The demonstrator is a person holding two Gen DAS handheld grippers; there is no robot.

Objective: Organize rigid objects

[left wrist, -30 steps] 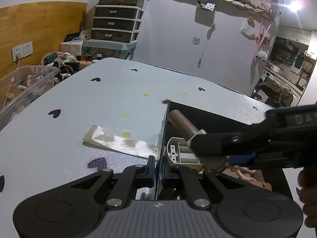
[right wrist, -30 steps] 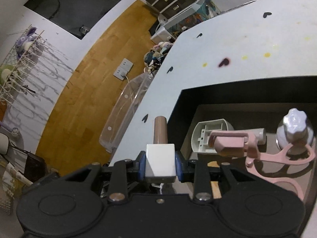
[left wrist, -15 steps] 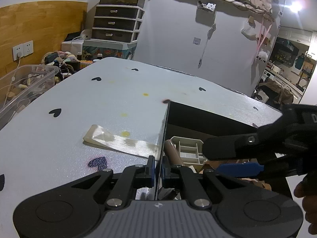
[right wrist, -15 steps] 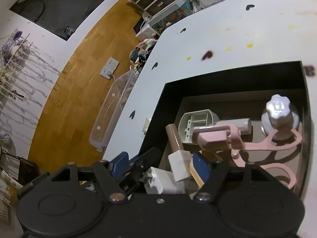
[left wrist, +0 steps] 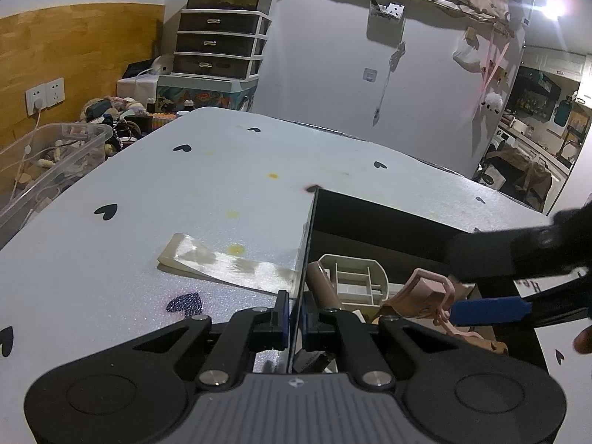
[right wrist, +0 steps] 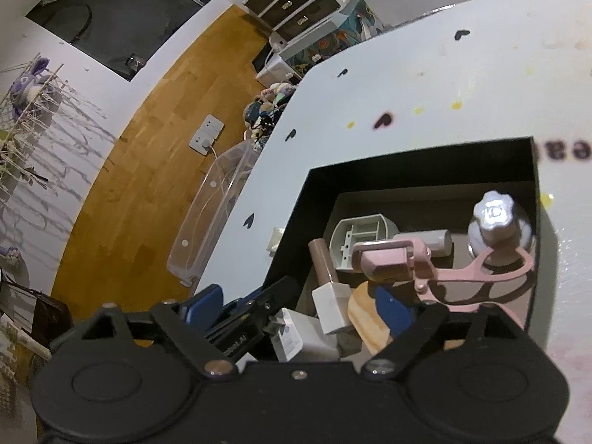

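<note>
A black box point(right wrist: 418, 162) sits on the white table and holds several rigid objects. A brown-handled tool with a white block head point(right wrist: 329, 296) lies inside it at the left, next to a grey plastic part point(right wrist: 360, 235), a pink tool point(right wrist: 425, 262), a silver knob point(right wrist: 494, 216) and a white charger point(right wrist: 296, 338). My left gripper point(left wrist: 294, 312) is shut on the box's left wall point(left wrist: 309, 236). My right gripper point(right wrist: 299, 307) is open above the box, empty. It shows at the right in the left wrist view point(left wrist: 518, 285).
A strip of clear tape point(left wrist: 222, 264) lies on the table point(left wrist: 148, 222) left of the box. A clear plastic bin point(left wrist: 48, 159) stands off the table's left edge. A drawer unit point(left wrist: 222, 40) stands against the far wall.
My right gripper opened and let go of the brown-handled tool, which now lies in the box. The right gripper then drew back and up. The left gripper has not moved.
</note>
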